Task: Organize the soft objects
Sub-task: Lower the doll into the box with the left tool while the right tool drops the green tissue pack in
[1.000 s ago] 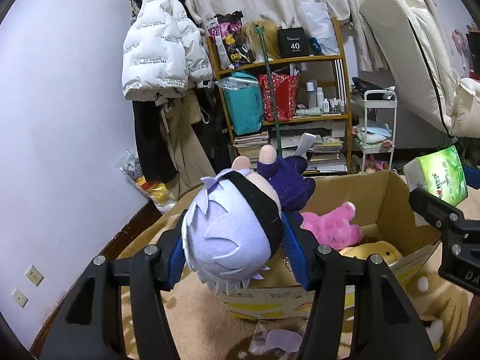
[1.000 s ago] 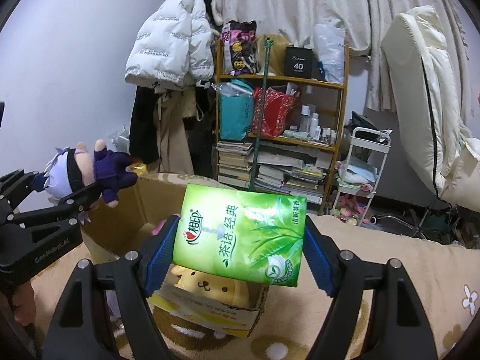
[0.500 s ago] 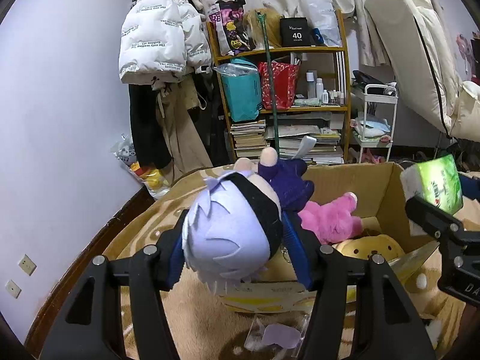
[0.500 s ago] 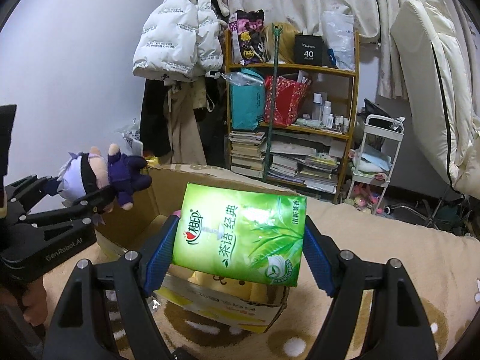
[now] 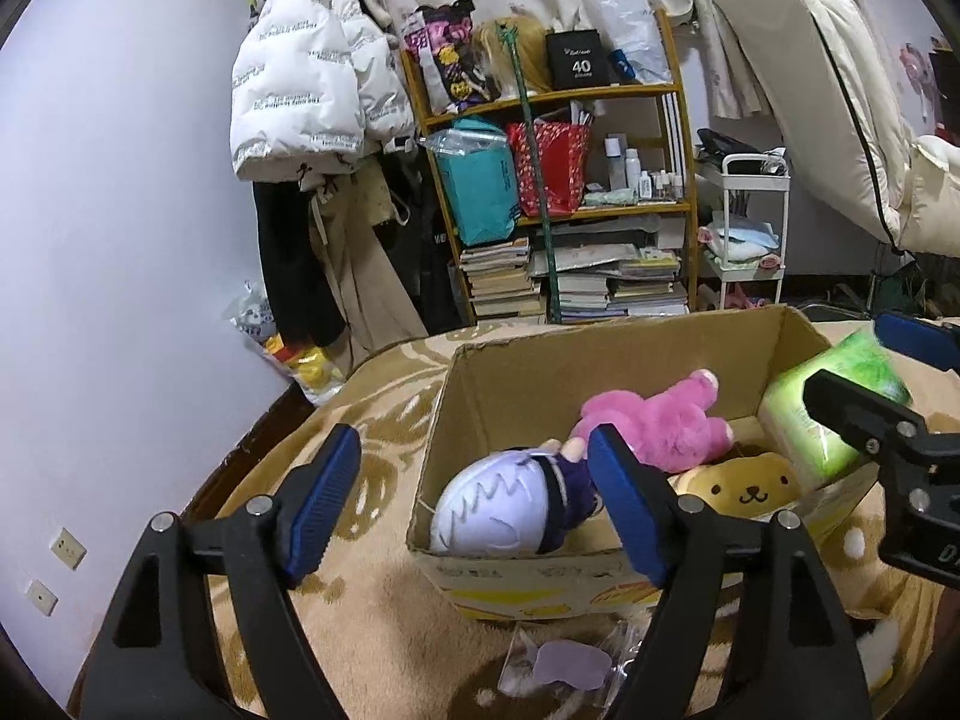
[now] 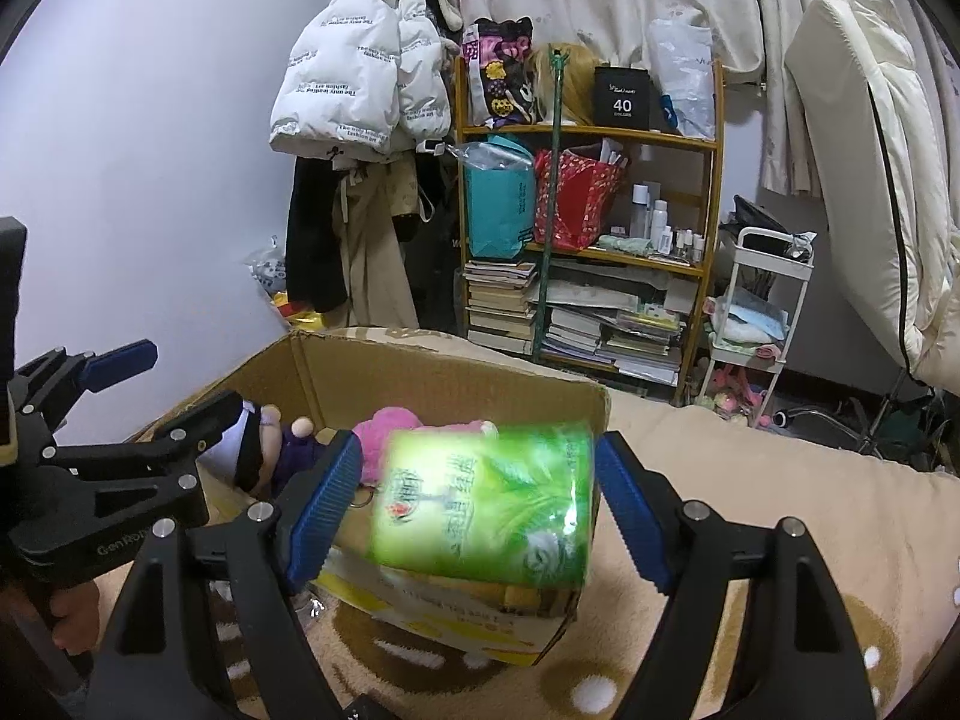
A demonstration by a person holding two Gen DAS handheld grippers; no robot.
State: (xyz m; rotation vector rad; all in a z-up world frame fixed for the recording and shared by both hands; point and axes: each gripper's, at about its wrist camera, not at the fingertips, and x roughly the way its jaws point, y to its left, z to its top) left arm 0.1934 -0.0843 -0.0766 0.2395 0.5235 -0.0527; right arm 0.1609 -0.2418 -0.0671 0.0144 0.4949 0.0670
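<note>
A cardboard box [image 5: 522,360] stands on the beige carpet. In it lie a white-haired doll in purple clothes [image 5: 510,510], a pink plush [image 5: 660,420] and a yellow dog plush [image 5: 744,483]. My left gripper [image 5: 474,495] is open and empty above the box's near left corner. My right gripper [image 6: 480,495] is open; the green tissue pack [image 6: 486,510] is blurred, free between its fingers, over the box's right end. The pack also shows in the left wrist view [image 5: 828,402]. The box [image 6: 432,372] and doll [image 6: 252,444] show in the right wrist view.
A wooden shelf [image 5: 564,192] with books and bags stands behind the box, beside hanging coats [image 5: 312,108] and a white cart [image 5: 750,228]. A clear plastic bag [image 5: 564,660] lies on the carpet before the box. A folded mattress [image 6: 888,180] leans at right.
Both grippers opened. The doll dropped from my left gripper into the box. The tissue pack left my right gripper's grip and is falling towards the box.
</note>
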